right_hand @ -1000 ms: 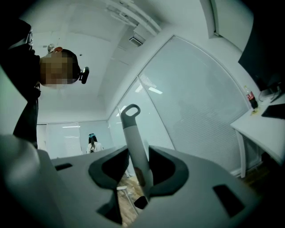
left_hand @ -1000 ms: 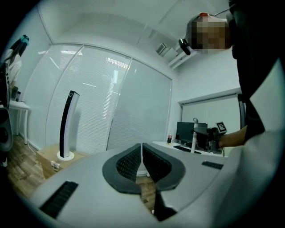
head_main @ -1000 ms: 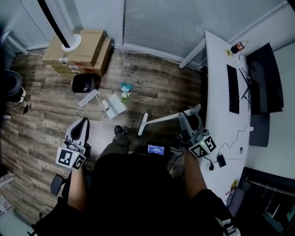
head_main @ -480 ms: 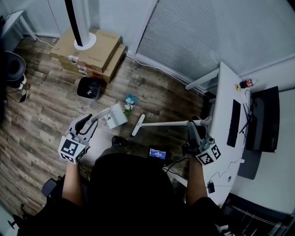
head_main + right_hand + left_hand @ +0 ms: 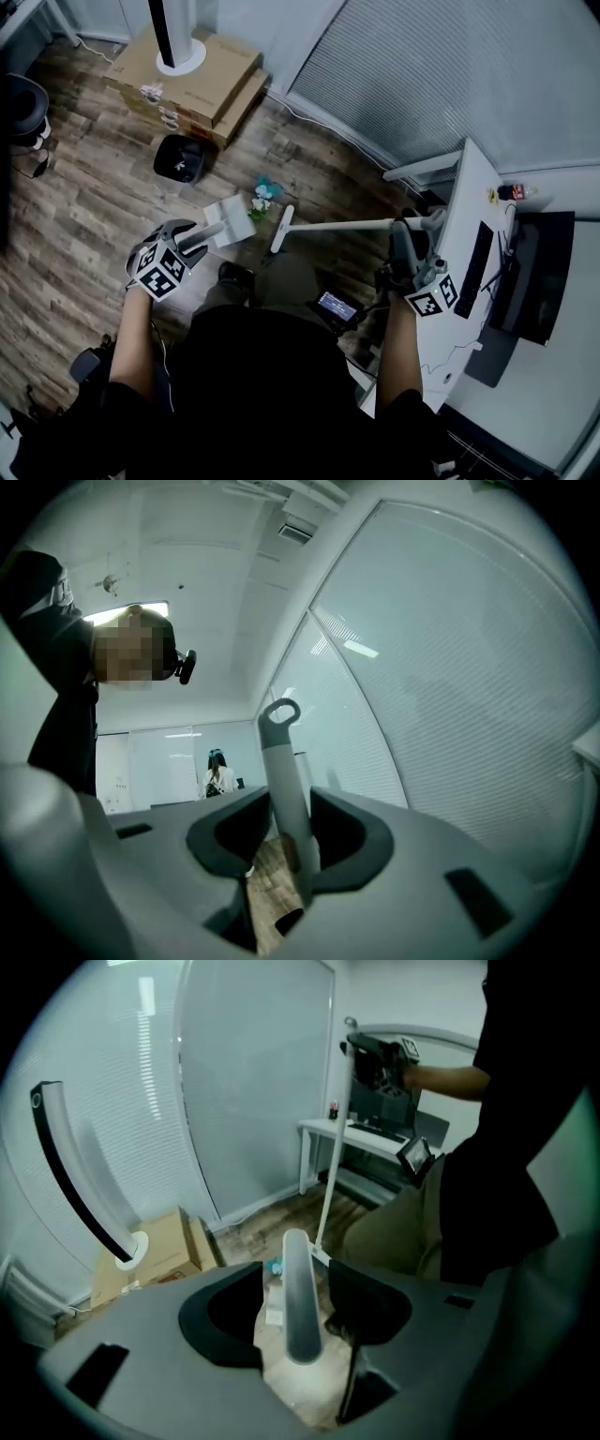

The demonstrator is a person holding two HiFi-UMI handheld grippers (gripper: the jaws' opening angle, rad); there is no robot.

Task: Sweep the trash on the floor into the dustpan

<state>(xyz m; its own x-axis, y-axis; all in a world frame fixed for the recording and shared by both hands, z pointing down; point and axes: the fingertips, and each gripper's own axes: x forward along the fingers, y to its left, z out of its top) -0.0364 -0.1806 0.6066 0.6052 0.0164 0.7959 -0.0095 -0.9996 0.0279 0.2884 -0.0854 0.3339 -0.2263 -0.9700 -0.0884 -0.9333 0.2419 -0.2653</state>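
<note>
My left tongs (image 5: 187, 237) sit in the left middle of the head view, tipped down toward the brown wood-plank floor (image 5: 94, 206). Their jaws have just been opening and now stand spread wide. The pale grey rounded handle (image 5: 298, 1297) of the white plastic dustpan (image 5: 234, 217) runs up between them with a gap on either side, so neither pad presses it. The pan rests on the floor just right of those tongs. Close beyond its upper right edge lies the trash (image 5: 262, 195), a small clump of teal and white scraps.

My right tongs (image 5: 406, 239), at the right middle of that view, are clamped on the grey broom handle (image 5: 286, 789), whose hanging loop shows above the jaws. The long pale shaft reaches leftward across the frame to the narrow white broom head (image 5: 281, 230), which is near the trash and just right of the pan.

A black round bin (image 5: 180, 157) stands at upper left, below flat brown cardboard boxes (image 5: 187, 80).
</note>
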